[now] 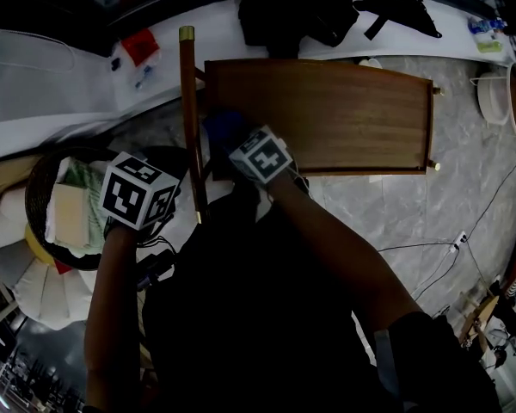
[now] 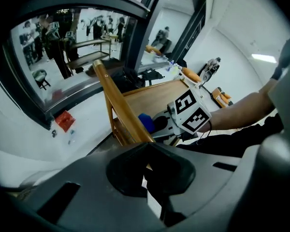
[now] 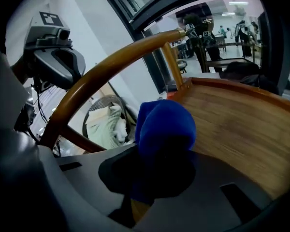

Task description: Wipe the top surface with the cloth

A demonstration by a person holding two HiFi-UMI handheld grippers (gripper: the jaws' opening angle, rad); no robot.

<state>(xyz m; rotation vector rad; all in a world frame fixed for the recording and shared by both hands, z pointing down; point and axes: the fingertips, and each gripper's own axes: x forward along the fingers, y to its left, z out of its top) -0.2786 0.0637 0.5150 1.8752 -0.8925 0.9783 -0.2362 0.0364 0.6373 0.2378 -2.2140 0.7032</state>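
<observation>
Far left, on the floor, a dark wicker basket [image 1: 36,172] holds pale folded cloths. Just right of it the left gripper [image 2: 152,174] hangs off the table's left end, beside the rail. Its jaws are closed together, with nothing between them.

Next comes a long wooden rail [image 1: 187,101], which runs near to far along the left end of the table. Just inside it the right gripper [image 3: 160,174] has its jaws clamped on a blue cloth [image 3: 165,125]. The cloth is bunched into a rounded wad that bulges out past the jaws. It sits over the near-left corner of the wooden top surface [image 1: 335,114]. Whether it is pressed on the wood yet cannot be told.

The rest of the rimmed top stretches away to the right, bare and brown.

The cloth looks soft, light and thick, so it should squash flat under pressure and drag a little on the wood. Holding it by the bunched middle, as here, leaves a padded front to wipe with. A looser pinch near an edge would likely let it slip or fold under.
</observation>
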